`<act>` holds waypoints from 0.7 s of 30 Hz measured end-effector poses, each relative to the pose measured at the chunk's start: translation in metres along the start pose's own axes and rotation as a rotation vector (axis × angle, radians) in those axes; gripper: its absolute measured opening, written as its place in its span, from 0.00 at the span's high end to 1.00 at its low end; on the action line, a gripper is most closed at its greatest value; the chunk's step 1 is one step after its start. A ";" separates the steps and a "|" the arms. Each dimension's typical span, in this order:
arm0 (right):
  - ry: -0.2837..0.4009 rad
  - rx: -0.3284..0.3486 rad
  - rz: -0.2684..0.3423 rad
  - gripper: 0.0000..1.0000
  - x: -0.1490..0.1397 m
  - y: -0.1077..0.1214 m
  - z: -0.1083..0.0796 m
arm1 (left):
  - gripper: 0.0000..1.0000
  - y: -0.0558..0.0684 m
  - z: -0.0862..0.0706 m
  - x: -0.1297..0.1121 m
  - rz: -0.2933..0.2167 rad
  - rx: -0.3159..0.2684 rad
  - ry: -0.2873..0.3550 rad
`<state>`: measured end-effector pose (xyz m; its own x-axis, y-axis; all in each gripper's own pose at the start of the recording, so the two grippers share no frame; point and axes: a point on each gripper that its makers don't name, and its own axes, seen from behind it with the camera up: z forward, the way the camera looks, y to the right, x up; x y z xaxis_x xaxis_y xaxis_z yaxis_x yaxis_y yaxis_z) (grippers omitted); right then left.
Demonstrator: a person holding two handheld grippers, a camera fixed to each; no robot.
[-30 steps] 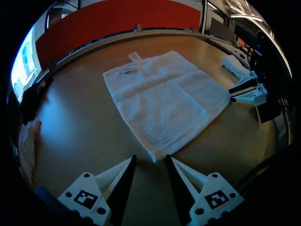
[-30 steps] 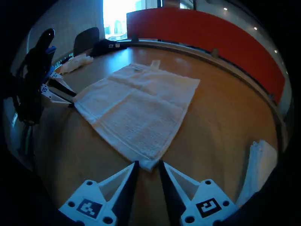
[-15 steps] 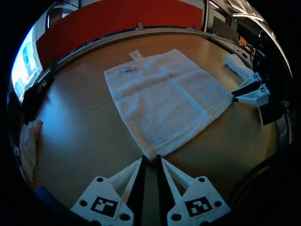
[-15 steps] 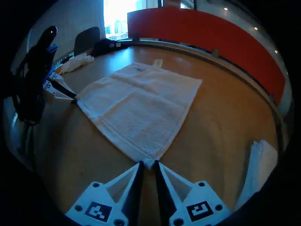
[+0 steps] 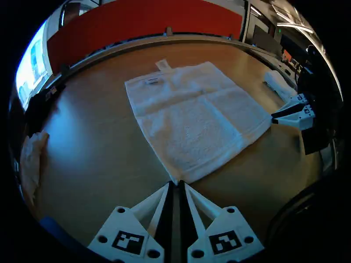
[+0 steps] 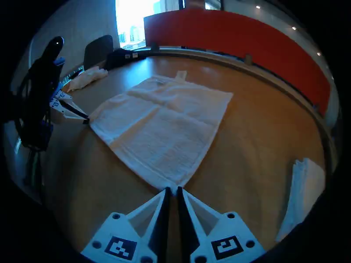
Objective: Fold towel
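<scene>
white towel (image 5: 197, 118), label (image 5: 152, 80) unreadable; left gripper (image 5: 177, 186), right gripper (image 6: 172, 190) apparently clench its corners.

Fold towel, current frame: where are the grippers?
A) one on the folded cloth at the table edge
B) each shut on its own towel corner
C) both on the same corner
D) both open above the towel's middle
B: the left gripper is pinched on one corner of the towel and the right gripper on the neighbouring corner, with the towel lying flat on the table.
</scene>
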<state>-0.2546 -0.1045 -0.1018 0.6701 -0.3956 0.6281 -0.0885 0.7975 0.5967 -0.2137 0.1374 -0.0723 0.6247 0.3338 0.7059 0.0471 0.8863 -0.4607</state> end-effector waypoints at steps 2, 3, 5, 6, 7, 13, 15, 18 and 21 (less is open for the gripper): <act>0.009 0.001 0.000 0.88 0.004 0.000 -0.003 | 0.91 0.000 -0.004 0.002 -0.009 0.000 0.004; 0.013 0.001 -0.001 0.88 0.006 -0.001 -0.005 | 0.91 0.000 -0.006 0.003 -0.013 0.000 0.007; 0.025 0.002 -0.001 0.88 0.012 -0.001 -0.010 | 0.91 0.000 -0.011 0.005 -0.023 -0.002 0.013; 0.032 0.003 -0.002 0.88 0.015 -0.002 -0.012 | 0.91 0.001 -0.013 0.007 -0.028 -0.003 0.016; 0.039 0.002 -0.003 0.88 0.019 -0.002 -0.015 | 0.91 0.001 -0.017 0.008 -0.035 -0.004 0.021; 0.083 -0.005 -0.013 0.88 0.043 -0.003 -0.036 | 0.91 0.005 -0.037 0.021 -0.076 -0.015 0.052; 0.098 -0.005 -0.016 0.88 0.051 -0.004 -0.045 | 0.91 0.006 -0.045 0.025 -0.088 -0.019 0.064; 0.121 -0.004 -0.021 0.89 0.063 -0.005 -0.059 | 0.91 0.008 -0.057 0.032 -0.100 -0.024 0.079; 0.139 -0.004 -0.025 0.88 0.073 -0.006 -0.073 | 0.91 0.010 -0.068 0.038 -0.111 -0.030 0.090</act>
<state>-0.1514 -0.1048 -0.0965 0.7675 -0.3488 0.5379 -0.0679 0.7901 0.6092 -0.1360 0.1374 -0.0868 0.6819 0.2024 0.7029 0.1426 0.9058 -0.3991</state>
